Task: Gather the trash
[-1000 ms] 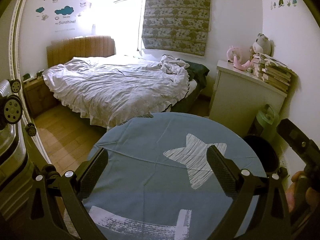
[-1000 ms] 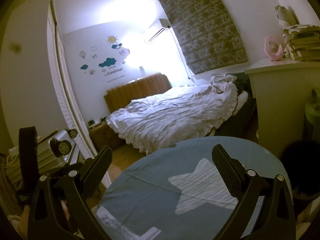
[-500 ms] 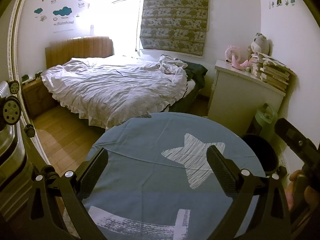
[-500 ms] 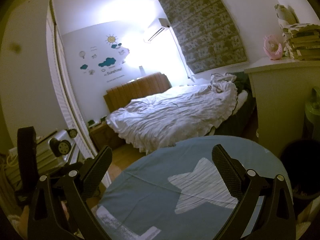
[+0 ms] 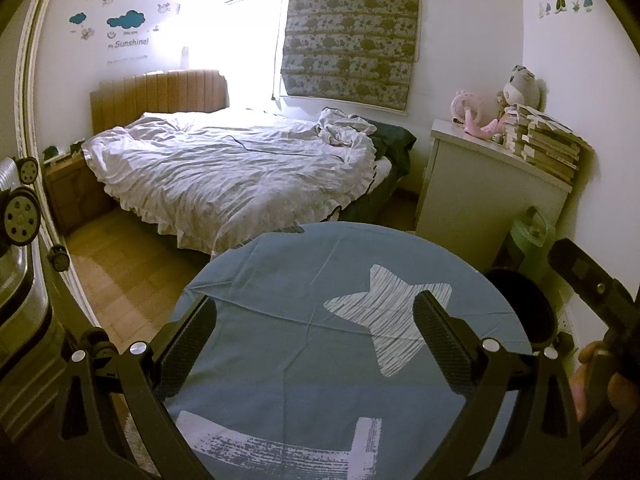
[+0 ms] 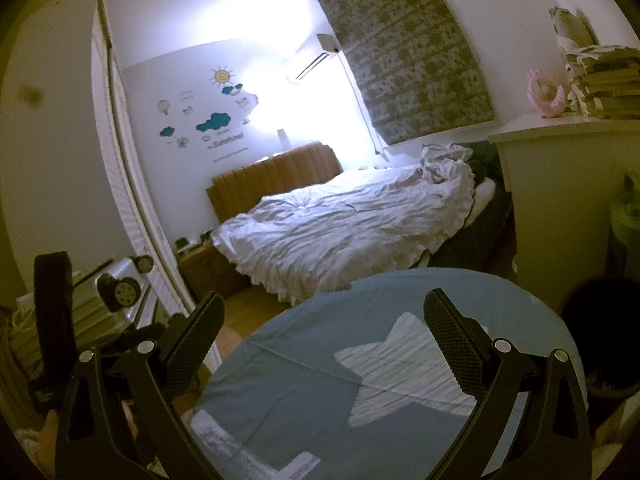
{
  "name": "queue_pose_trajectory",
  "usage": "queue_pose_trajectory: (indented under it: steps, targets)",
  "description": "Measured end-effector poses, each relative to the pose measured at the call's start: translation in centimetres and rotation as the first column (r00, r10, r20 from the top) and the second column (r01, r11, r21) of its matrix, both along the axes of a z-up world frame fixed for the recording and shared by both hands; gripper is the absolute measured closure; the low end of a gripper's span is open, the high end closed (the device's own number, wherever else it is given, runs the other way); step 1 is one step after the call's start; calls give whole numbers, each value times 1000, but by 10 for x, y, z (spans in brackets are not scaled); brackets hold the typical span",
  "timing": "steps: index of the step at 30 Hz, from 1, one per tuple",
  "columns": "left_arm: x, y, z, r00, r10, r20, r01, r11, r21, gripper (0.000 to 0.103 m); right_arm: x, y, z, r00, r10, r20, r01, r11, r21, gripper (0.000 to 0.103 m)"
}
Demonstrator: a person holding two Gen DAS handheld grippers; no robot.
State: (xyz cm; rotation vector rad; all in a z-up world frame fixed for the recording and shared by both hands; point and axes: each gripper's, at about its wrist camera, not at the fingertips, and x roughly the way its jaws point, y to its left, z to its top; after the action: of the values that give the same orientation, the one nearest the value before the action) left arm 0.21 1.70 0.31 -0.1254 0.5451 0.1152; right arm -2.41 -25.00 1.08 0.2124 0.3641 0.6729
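Observation:
My left gripper (image 5: 316,336) is open and empty above a round table with a blue cloth (image 5: 304,276) that bears a white star. My right gripper (image 6: 324,340) is open and empty above the same table (image 6: 400,292). A black trash bin (image 5: 524,304) stands on the floor right of the table; it also shows in the right wrist view (image 6: 608,332). The right gripper's body (image 5: 592,284) shows at the right edge of the left wrist view. No trash shows on the table.
An unmade bed with white covers (image 5: 236,172) lies beyond the table. A white dresser (image 5: 484,196) with stacked books and toys stands at the right. A green appliance (image 5: 528,240) sits beside the bin. A suitcase with wheels (image 5: 16,216) is at the left. Wooden floor (image 5: 120,268) lies between.
Both views have barely shifted; the left wrist view has drifted slightly. Both grippers stay open and empty.

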Motion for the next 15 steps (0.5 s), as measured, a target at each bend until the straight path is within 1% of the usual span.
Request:
queue_pose_trajectory:
  steps: [10, 15]
  targets:
    - [3, 0, -3, 1000, -14, 4, 14, 1000, 0, 5, 3, 0, -4, 1000, -3, -8, 3, 1000, -4, 5]
    - [3, 3, -5, 1000, -6, -1, 6, 1000, 2, 5, 5, -1, -10, 1000, -8, -16, 8, 1000, -5, 5]
